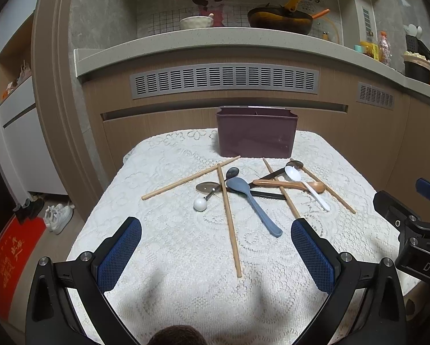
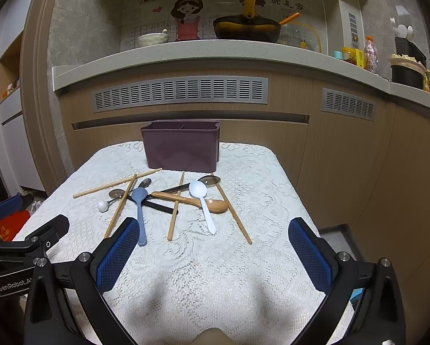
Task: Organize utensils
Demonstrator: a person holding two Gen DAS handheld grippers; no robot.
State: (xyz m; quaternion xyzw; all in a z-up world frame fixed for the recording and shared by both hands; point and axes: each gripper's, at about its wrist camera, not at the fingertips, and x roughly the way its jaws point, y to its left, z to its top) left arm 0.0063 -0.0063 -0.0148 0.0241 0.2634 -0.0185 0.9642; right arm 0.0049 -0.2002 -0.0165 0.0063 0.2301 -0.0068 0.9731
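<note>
Utensils are scattered in a loose, overlapping pile mid-table on the lace cloth (image 1: 186, 258): four chopsticks, with one (image 1: 229, 218) lying nearest, a blue spoon (image 1: 252, 204), a white spoon (image 2: 203, 204), a wooden spoon (image 2: 192, 199) and some dark-handled pieces crossing beneath. A maroon bin (image 1: 256, 132) stands just behind the pile; nothing is seen inside it from this angle. Left gripper (image 1: 216, 254) and right gripper (image 2: 213, 254) are both held spread wide, nothing grasped, short of the pile. Sorting is judged not yet started. A first pick is called for, probably an uncrossed top-lying piece.
</note>
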